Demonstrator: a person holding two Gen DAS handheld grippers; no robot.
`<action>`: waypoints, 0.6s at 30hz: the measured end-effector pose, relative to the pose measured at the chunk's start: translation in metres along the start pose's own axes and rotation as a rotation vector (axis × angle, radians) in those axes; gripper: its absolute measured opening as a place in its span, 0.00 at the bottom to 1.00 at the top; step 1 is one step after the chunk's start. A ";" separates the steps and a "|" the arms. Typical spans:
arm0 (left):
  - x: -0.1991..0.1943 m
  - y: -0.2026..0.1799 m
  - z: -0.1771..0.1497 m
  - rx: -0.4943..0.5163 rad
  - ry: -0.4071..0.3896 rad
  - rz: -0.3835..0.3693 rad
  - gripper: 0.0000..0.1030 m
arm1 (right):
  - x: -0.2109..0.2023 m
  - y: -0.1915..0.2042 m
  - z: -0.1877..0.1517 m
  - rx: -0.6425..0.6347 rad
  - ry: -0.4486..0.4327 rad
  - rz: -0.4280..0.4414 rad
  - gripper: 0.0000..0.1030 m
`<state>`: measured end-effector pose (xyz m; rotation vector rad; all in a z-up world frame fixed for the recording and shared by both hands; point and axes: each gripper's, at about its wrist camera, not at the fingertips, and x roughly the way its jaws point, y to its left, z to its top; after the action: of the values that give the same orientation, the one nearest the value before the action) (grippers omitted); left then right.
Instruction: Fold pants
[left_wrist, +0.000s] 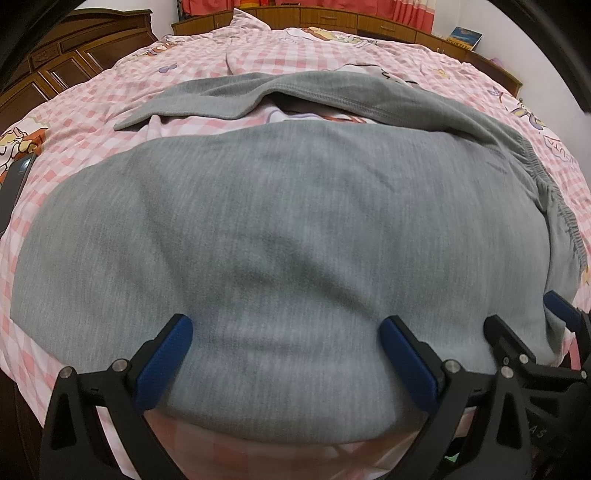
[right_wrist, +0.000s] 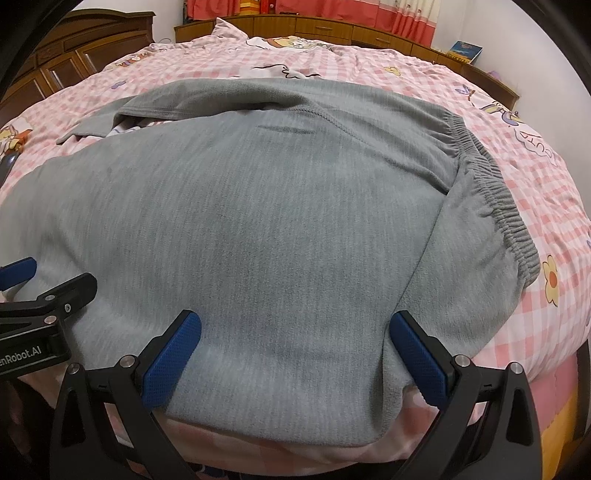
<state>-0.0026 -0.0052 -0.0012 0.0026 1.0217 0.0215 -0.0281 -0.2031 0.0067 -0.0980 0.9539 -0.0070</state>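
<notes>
The left gripper (left_wrist: 284, 332) hangs over the near edge of the grey pants (left_wrist: 277, 229), its two blue-padded fingers (left_wrist: 166, 362) spread wide with bare cloth between them and nothing pinched. The right gripper (right_wrist: 295, 332) sits just beside it and is spread the same way, its blue pads (right_wrist: 173, 350) standing apart over the pants (right_wrist: 266, 221) with nothing clamped; whether any pad actually touches the fabric cannot be told. Each gripper shows at the edge of the other's view: the right one at the lower right corner of the left wrist view, the left one at the lower left of the right wrist view. The pants lie spread across the bed, their near hem running along the bed's near edge below the fingers. The gathered elastic waistband (right_wrist: 495, 192) lies toward the right side, and one leg (left_wrist: 221, 99) stretches away to the far left, lying apart from the broad near panel so that a strip of bedding shows between them. Under everything is a pink checked bedspread (right_wrist: 480, 74) printed with cartoon figures and flowers. A dark phone (left_wrist: 14, 184) rests on the bedspread at the far left. Behind the bed stand a brown wooden headboard (right_wrist: 332, 26), a dark wardrobe (left_wrist: 55, 62) at left, and red curtains (right_wrist: 406, 14).
</notes>
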 end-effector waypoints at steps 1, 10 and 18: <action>0.000 0.000 0.000 0.000 -0.001 0.000 1.00 | 0.000 0.000 0.000 0.000 0.000 0.000 1.00; -0.001 0.000 0.000 0.002 -0.007 0.002 1.00 | 0.000 0.000 0.000 0.000 -0.001 -0.001 1.00; -0.001 0.000 0.000 0.003 -0.008 0.001 1.00 | 0.000 0.000 0.000 -0.001 -0.002 -0.001 1.00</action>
<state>-0.0027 -0.0052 -0.0002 0.0056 1.0142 0.0213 -0.0283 -0.2027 0.0065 -0.0995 0.9520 -0.0077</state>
